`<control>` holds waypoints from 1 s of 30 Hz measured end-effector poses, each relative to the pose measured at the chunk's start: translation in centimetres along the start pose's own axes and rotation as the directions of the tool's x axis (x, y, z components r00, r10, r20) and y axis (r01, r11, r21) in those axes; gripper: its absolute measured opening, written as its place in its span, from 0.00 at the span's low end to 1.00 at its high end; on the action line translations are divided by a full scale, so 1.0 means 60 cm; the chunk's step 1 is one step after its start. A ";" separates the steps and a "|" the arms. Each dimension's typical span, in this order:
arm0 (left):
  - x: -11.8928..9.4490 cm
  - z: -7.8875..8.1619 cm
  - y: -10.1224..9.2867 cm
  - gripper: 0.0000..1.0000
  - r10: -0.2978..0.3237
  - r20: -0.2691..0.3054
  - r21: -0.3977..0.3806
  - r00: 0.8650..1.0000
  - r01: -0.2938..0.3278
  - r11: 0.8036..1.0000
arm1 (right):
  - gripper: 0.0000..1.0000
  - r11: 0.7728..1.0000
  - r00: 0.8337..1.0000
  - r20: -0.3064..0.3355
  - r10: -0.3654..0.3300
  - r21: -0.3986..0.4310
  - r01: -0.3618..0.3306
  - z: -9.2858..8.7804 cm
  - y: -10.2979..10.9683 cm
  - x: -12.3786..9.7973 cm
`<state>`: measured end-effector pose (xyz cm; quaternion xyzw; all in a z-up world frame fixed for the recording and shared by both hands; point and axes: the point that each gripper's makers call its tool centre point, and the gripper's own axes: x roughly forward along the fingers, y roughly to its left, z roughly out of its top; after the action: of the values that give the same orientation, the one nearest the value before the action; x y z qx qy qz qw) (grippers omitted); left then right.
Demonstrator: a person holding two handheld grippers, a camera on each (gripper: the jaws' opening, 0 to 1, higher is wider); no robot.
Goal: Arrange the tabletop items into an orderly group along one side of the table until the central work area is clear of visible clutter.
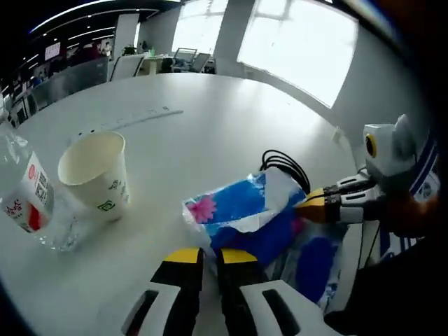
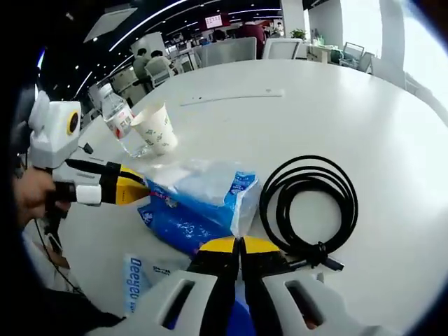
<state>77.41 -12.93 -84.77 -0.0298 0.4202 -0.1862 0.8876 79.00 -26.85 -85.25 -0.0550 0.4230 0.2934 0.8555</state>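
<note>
White round surface [image 1: 231, 119], office behind with chairs and desks.

Left gripper view: left gripper [image 1: 204, 257] at bottom, its yellow-tipped fingers [image 1: 183, 256] drawn together with nothing between them, just short of the blue tissue pack [image 1: 241, 213]. The pack lies near the surface edge, blue and white wrapper with a pink flower print. Right gripper [image 1: 313, 201] comes in from the right, yellow tips touching the pack's far end; whether it grips the wrapper, cannot tell. A hand [image 1: 413, 210] holds that gripper. Black cable coil [image 1: 285, 165] partly hidden behind the pack. Paper cup [image 1: 94, 175] stands upright to the left, well apart from the pack, open mouth up, green marks on its side. Clear water bottle [image 1: 28, 199] just beside the cup, tilted in this view, red and white label. A long thin pale strip [image 1: 136, 120] lies farther back on the surface.

Right gripper view: right gripper at bottom, fingers [image 2: 221, 246] together, tips at the near edge of the tissue pack. Left gripper reaches in from the left, its yellow tips against the pack's left end. Cable coil sits just beside the pack on the right, a loose ring with the plug end near the right gripper. Cup and bottle stand together beyond the pack. A second blue-printed packet [image 2: 143, 276] lies at the near edge, below the pack.
</note>
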 end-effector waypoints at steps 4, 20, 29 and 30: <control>-0.015 0.006 -0.010 0.01 0.006 0.015 0.009 1.000 -0.006 1.000 | 0.00 1.000 1.000 0.022 0.007 -0.009 -0.007 0.010 0.002 -0.011; -0.074 0.077 -0.054 0.00 0.038 0.141 0.042 0.989 -0.045 0.998 | 0.00 0.995 0.994 0.110 0.007 -0.098 0.003 0.070 -0.017 -0.072; -0.097 0.122 -0.084 0.00 0.033 0.187 0.069 0.982 -0.046 0.997 | 0.00 0.997 0.990 0.140 0.009 -0.079 0.002 0.092 -0.039 -0.088; -0.097 0.128 -0.086 0.00 0.032 0.193 0.072 0.981 -0.047 0.996 | 0.00 0.997 0.989 0.145 0.011 -0.072 0.000 0.095 -0.043 -0.090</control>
<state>78.30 -16.42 -74.43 -0.0055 0.3258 -0.1808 0.9280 81.79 -29.47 -77.93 -0.0630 0.3490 0.3140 0.8807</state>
